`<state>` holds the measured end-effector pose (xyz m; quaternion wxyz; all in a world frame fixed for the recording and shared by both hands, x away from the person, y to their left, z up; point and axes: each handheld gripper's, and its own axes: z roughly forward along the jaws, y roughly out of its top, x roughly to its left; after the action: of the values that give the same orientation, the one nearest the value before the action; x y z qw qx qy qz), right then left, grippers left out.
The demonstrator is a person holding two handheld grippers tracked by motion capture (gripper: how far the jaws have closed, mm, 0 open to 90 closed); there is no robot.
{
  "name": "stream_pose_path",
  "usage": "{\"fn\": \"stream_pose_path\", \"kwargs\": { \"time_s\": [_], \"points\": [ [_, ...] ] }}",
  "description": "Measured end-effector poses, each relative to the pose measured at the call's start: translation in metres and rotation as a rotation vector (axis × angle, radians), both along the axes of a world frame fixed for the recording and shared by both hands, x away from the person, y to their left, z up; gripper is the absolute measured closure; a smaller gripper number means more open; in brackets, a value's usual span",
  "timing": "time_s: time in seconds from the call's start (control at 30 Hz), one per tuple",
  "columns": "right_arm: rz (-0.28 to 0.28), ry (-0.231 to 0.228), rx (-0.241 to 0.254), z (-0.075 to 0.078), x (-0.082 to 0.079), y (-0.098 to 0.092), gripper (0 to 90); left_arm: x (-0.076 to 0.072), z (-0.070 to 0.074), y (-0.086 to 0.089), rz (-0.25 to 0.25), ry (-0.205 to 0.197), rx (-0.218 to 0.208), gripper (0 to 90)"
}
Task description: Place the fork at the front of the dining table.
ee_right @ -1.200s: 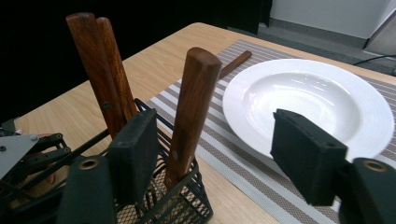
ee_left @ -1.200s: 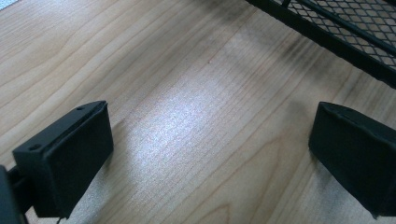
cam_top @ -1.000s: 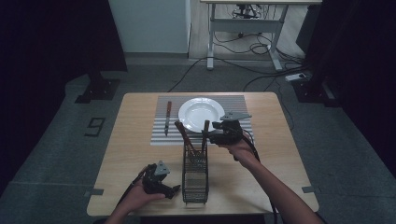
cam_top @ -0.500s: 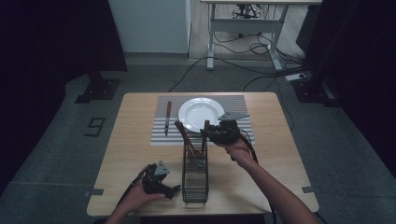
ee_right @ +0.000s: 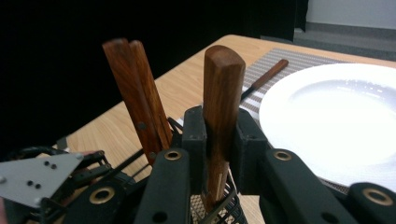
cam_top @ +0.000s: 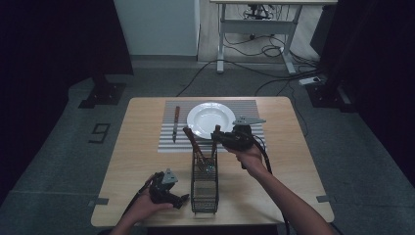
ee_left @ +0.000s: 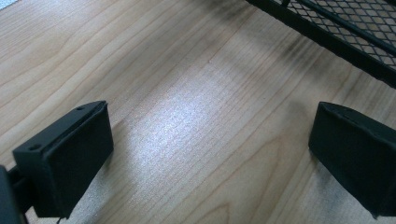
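Right tongs (ee_right: 219, 135) have just been closing and now pinch the wooden handle (ee_right: 223, 98) of a utensil that stands upright in the black mesh caddy (cam_top: 204, 188), at the centre of the high view. Left tongs (cam_top: 171, 196) rest spread on the bare worktop (ee_left: 196, 107), lower left, just beside the caddy, with nothing between them.

We judge the table setting only partly done: a knife (cam_top: 175, 122) already lies on the striped placemat (cam_top: 244, 105) left of the white plate (cam_top: 210, 117); the gripped piece and two more handles (ee_right: 140, 93) are not yet out. Its working end is hidden in the mesh, so we cannot tell if it is a fork or a spoon.
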<state>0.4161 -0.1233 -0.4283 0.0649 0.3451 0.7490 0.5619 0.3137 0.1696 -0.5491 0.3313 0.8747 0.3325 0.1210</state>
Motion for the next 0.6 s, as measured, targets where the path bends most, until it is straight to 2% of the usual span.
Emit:
{"fn": "stream_pose_path", "kwargs": {
  "time_s": [0.13,0.23,0.6],
  "points": [
    [-0.004,-0.013,0.032,0.006,-0.002,-0.005,78.6,0.000,0.000,0.000,-0.004,0.001,0.005,0.0],
    [-0.013,-0.053,0.050,0.015,-0.006,-0.011,78.8,0.000,0.000,0.000,-0.002,0.001,0.003,0.0],
    [-0.014,-0.136,0.098,0.038,-0.017,-0.021,79.3,0.000,0.000,0.000,-0.002,0.001,0.003,0.0]
  ]
}}
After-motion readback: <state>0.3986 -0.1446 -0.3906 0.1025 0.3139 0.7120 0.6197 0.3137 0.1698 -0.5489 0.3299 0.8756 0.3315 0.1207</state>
